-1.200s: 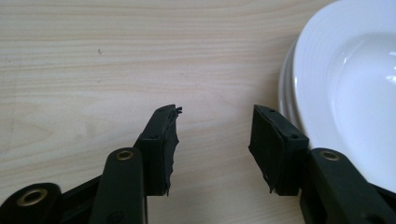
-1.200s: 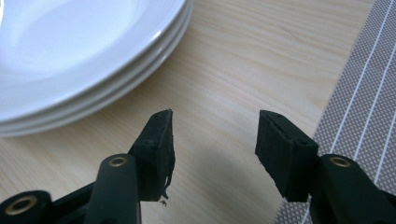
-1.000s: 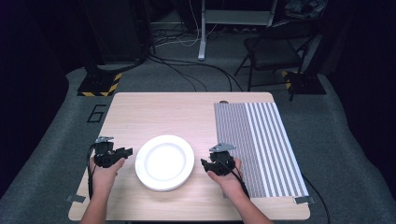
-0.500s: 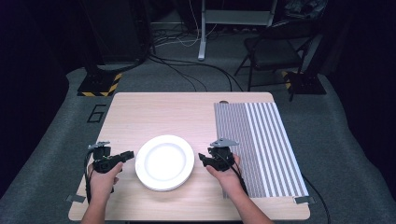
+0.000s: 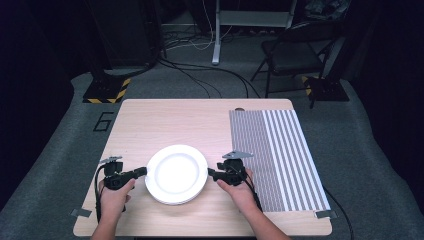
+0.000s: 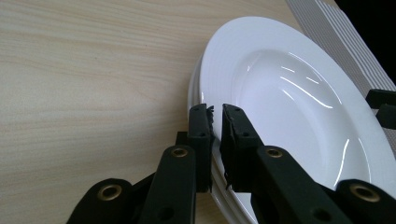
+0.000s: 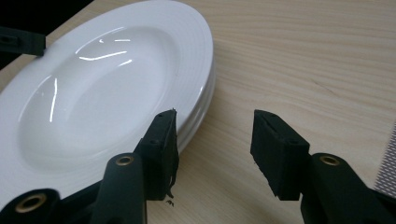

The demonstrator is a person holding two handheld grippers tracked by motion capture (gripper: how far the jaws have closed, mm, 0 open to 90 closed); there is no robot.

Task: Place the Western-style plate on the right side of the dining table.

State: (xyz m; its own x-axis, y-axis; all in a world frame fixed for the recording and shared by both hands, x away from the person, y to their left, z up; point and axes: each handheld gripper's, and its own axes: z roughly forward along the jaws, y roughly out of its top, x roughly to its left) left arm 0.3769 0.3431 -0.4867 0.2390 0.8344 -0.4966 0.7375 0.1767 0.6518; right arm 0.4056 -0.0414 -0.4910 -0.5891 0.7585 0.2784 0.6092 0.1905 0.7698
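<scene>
Plates (image 5: 176, 174), stacked white, sit on my table (image 5: 165, 120) between both grippers. My left gripper (image 6: 215, 122) has its jaws pinched narrow over the top plate's near rim. My right gripper (image 7: 212, 140) gapes wide at the opposite rim, touching nothing. Striped mat (image 5: 280, 155) lies farther right.

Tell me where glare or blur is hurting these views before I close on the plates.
High view: room dark, table evenly lit, plates nearly blown out white. Left gripper view: bright streaks on the top plate's bowl, near fingers soft. Right gripper view: similar streaks, stacked rims readable, fingers slightly blurred.
</scene>
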